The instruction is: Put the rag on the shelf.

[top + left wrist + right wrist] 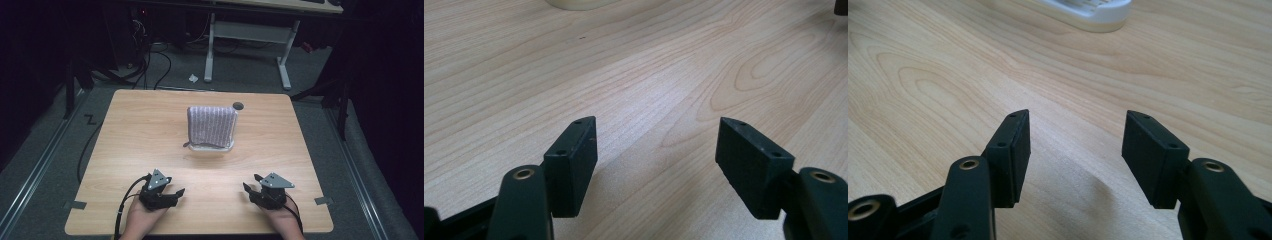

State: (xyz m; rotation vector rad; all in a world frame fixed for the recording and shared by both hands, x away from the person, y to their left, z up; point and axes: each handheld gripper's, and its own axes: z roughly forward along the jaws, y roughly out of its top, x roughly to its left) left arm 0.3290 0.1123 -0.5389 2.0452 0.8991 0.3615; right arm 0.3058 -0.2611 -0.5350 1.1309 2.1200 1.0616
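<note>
The left gripper rests near the table's front edge, jaws spread wide with only bare wood between them. Farther back, at mid-table and well apart from both grippers, a striped grey cloth hangs over a white stand. The right gripper sits near the front edge too, jaws likewise spread and empty.

Behind your table: a small dark disc near the far edge, white desk frame, cables, paper scrap on the floor.
</note>
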